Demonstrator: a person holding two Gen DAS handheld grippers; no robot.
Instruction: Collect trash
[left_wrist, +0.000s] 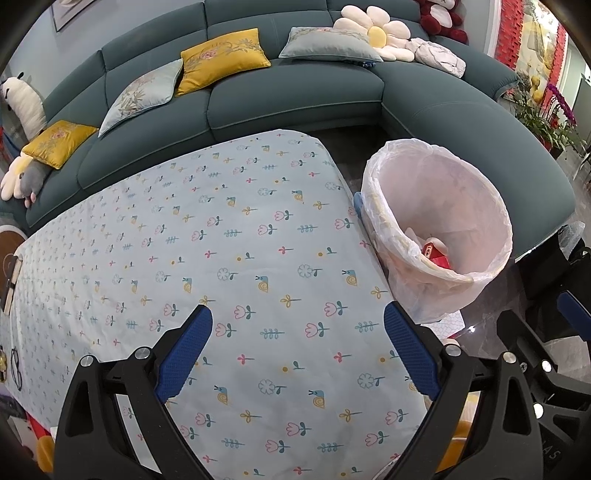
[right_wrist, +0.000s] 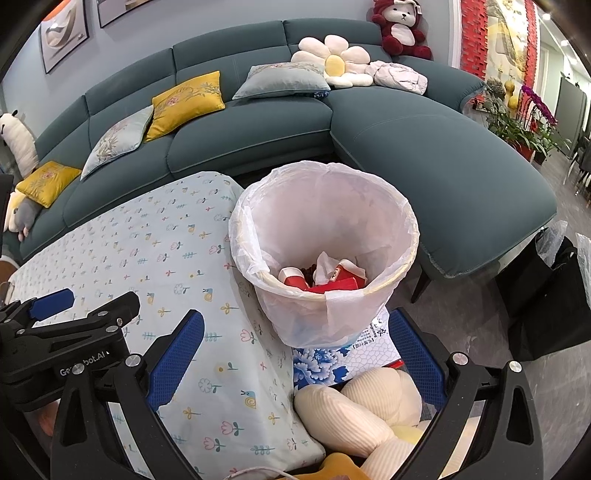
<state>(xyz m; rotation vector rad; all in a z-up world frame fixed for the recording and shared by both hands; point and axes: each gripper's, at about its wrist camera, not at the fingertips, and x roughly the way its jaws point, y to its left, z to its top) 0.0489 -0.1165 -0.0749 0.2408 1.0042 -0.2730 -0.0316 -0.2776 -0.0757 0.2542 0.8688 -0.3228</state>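
Left gripper (left_wrist: 297, 347): held over the table, jaws spread wide with nothing between them; only the patterned cloth is seen in the gap.
Right gripper (right_wrist: 295, 350): held low before the trash bin, jaws likewise released and empty; the bin's base and a blue-and-white printed box (right_wrist: 347, 350) are framed between the blue pads.
Table (left_wrist: 221, 229): covered by a pale blue cloth printed with tulips and snails; its long axis is seen running from the grippers toward the sofa (left_wrist: 295, 103).
Trash bin (right_wrist: 325, 251): stood upright just beside the table's right edge, mouth facing up, lined with a translucent white bag (left_wrist: 436, 206) folded over the rim. In the left wrist view it appears tilted, which cannot be separated from lens distortion.
Trash (right_wrist: 325, 277): already lying at the bottom of the bin; red paper cups, a red carton and crumpled white tissue are made out, piled loosely with no common direction.
Cream plush cushion (right_wrist: 354, 402): lying below the bin, near the right gripper.
Sofa cushions: yellow and grey ones are propped along the backrest, with a flower-shaped pillow (left_wrist: 376, 33) at the corner.
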